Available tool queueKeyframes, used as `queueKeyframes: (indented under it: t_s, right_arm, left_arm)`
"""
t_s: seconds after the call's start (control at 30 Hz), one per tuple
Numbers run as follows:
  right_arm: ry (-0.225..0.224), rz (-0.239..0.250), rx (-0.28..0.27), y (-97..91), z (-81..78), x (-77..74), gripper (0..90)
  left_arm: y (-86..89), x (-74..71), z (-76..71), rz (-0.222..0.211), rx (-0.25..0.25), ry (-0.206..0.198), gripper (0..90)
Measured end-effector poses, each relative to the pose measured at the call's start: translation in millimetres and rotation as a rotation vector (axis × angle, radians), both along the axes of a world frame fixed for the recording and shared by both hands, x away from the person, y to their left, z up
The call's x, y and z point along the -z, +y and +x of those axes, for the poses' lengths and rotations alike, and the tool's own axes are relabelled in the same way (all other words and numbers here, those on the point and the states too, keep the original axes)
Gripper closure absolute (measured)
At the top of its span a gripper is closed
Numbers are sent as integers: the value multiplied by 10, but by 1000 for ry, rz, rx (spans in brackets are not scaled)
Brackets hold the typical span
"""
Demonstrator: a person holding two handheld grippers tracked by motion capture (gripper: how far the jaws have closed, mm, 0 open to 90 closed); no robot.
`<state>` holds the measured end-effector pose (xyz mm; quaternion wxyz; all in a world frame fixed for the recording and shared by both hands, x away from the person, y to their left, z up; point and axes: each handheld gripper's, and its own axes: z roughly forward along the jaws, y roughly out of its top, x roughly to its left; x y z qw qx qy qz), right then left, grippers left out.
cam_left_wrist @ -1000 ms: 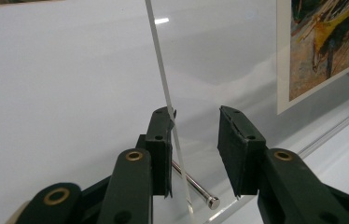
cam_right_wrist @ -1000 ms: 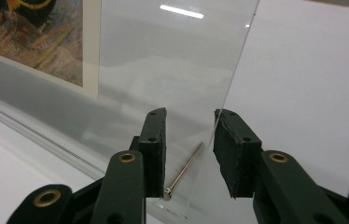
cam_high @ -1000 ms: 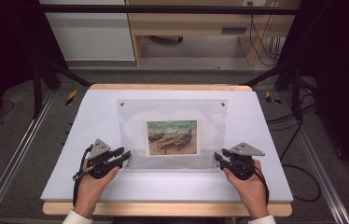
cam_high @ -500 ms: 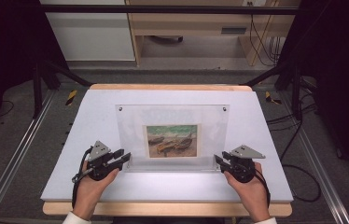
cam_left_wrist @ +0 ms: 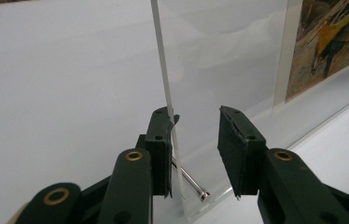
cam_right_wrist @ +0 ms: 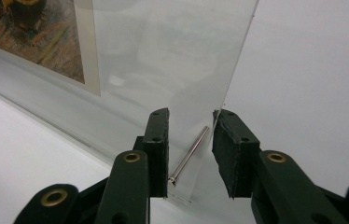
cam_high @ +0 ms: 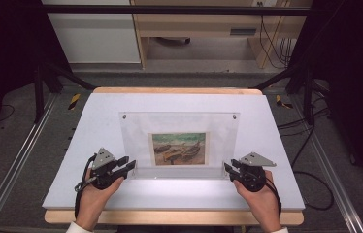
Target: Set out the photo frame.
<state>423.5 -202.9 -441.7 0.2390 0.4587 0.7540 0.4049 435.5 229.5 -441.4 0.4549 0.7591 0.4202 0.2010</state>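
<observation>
A clear acrylic picture frame (cam_high: 179, 141) is being presented at the middle of the white table (cam_high: 97, 121), w/ a boat painting (cam_high: 178, 148) sandwiched inside, slightly toward 6 o'clock of the panel's centre. The frame's long axis is being run 9-to-3 across the table; it appears to be tilted up off its 6 o'clock edge, picture face turned toward the person, though the exact lean cannot be told from the high view. The left gripper (cam_left_wrist: 193, 135) is being held at the frame's lower corner near 8 o'clock, jaws parted, w/ the panel's side edge passing between them and lying against the left-hand jaw; no squeeze is being applied yet. The right gripper (cam_right_wrist: 190, 137) is being mirrored at the 4 o'clock corner, jaws likewise spread around the panel edge, the right-hand jaw just at the edge. A small metal standoff pin (cam_right_wrist: 190, 155) is being shown between those jaws; another pin (cam_left_wrist: 189, 179) is seen low in the left gripper view. Handling, as judged: stiff, not floppy, prob. moderately light, but smooth & slippery, so it is likely to slide in a weak pinch; corners & faces are likely to scratch or chip. Best hold is judged to be at both lower side edges, clear of the pins, w/ even pressure on both sides.
</observation>
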Motion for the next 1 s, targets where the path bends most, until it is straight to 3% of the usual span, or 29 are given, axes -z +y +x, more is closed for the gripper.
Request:
queueKeyframes:
  t_s: [1.0]
  right_arm:
    - [10, -19, -5, 6, -70, 24, 673]
  left_arm:
    - [-7, 10, -58, 23, 8, 10, 646]
